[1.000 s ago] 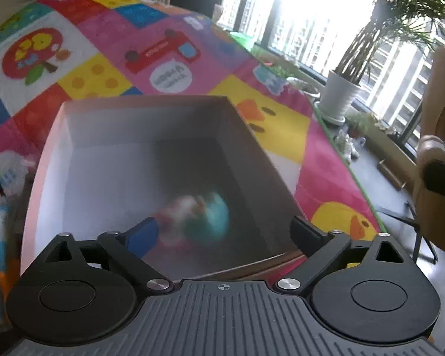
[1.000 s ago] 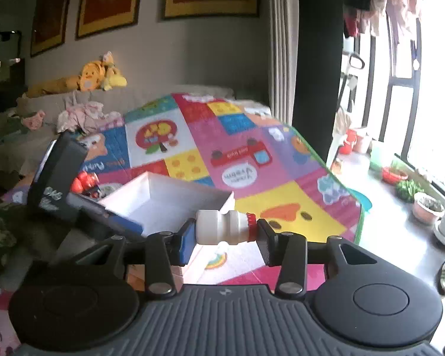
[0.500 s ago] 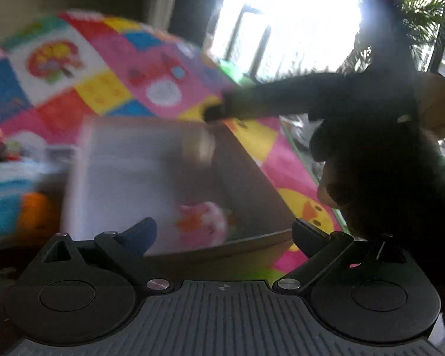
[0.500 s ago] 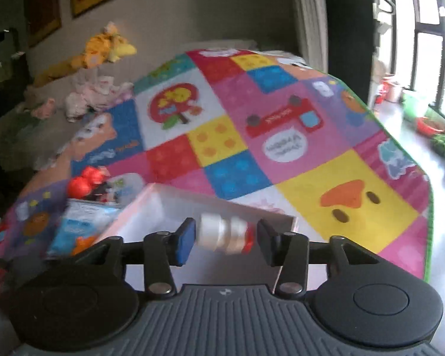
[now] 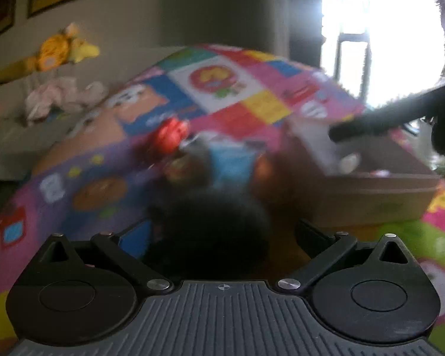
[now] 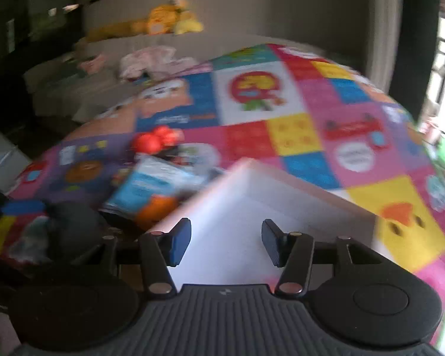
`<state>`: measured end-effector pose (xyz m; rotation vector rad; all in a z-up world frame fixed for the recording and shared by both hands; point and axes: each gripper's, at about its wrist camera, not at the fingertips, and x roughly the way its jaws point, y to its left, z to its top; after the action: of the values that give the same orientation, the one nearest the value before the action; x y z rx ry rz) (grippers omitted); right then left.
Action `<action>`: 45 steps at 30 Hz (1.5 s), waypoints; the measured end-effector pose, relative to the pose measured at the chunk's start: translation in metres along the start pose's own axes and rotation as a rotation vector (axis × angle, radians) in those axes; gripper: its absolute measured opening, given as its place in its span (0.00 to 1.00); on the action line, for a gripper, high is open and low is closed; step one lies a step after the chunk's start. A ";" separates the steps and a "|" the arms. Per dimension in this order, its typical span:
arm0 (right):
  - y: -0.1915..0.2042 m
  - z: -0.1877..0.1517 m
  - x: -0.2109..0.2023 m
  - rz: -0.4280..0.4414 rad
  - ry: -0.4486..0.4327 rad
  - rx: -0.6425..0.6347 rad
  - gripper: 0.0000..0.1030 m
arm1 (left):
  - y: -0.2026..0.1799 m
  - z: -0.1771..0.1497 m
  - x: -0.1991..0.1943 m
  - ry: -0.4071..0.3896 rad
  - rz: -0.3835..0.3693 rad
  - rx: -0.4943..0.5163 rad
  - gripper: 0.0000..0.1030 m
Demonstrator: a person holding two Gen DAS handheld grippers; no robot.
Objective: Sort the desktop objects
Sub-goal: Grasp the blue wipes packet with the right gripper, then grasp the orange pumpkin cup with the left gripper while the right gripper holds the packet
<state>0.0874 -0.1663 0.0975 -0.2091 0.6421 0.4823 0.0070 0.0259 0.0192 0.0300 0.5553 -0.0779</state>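
L tongs opening, empty | R tongs opening, empty, over box | mat text: blurred, unreadable

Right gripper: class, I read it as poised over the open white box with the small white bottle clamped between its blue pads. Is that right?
Not quite. In the right wrist view the right gripper is over the open white box, but nothing is between its blue pads; its jaws are opening and empty. The bottle is not in that view.
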 end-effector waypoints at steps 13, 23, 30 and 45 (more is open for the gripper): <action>0.082 0.070 0.140 0.016 0.229 0.030 0.76 | 0.046 -0.019 -0.004 -0.011 0.051 -0.224 1.00; 0.062 0.062 0.056 0.107 0.106 0.083 0.49 | 0.052 -0.022 -0.005 -0.019 0.021 -0.272 1.00; 0.051 -0.004 -0.030 0.273 0.123 0.035 0.50 | 0.047 -0.022 -0.007 -0.024 0.047 -0.250 1.00; -0.034 -0.076 -0.040 0.057 0.027 0.279 0.76 | 0.002 0.016 -0.039 -0.137 -0.270 -0.068 1.00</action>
<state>0.0367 -0.2359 0.0636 0.0671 0.7358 0.4395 -0.0174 0.0296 0.0532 -0.1159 0.4224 -0.3221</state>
